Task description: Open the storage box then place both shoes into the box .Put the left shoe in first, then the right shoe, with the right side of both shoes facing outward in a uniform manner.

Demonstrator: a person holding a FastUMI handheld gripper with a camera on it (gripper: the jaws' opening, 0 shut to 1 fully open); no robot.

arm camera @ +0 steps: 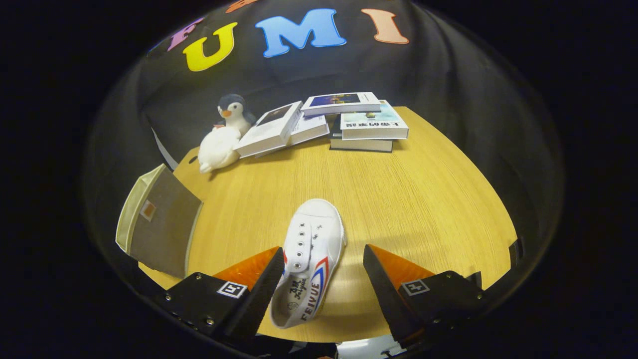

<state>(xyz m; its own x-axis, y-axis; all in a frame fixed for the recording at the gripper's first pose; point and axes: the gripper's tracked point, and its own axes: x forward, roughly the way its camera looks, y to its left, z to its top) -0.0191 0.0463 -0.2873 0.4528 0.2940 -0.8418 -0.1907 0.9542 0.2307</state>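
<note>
A white canvas shoe (311,254) with red and blue side stripes lies on the wooden table (423,199), toe pointing away from me and heel toward me. My gripper (323,262) stands open around it: the shoe's rear half lies between the fingers, close against the left finger (261,279), with a wide gap to the right finger (381,279). A beige and grey fabric storage box (159,224) sits at the table's left edge, to the left of the fingers; I cannot tell whether its lid is open.
Beyond the shoe, at the table's far side, lie several books (371,127), some stacked and some leaning. A penguin plush (233,112) and a white plush (218,148) sit at the far left. Bare wood stretches between the shoe and the books.
</note>
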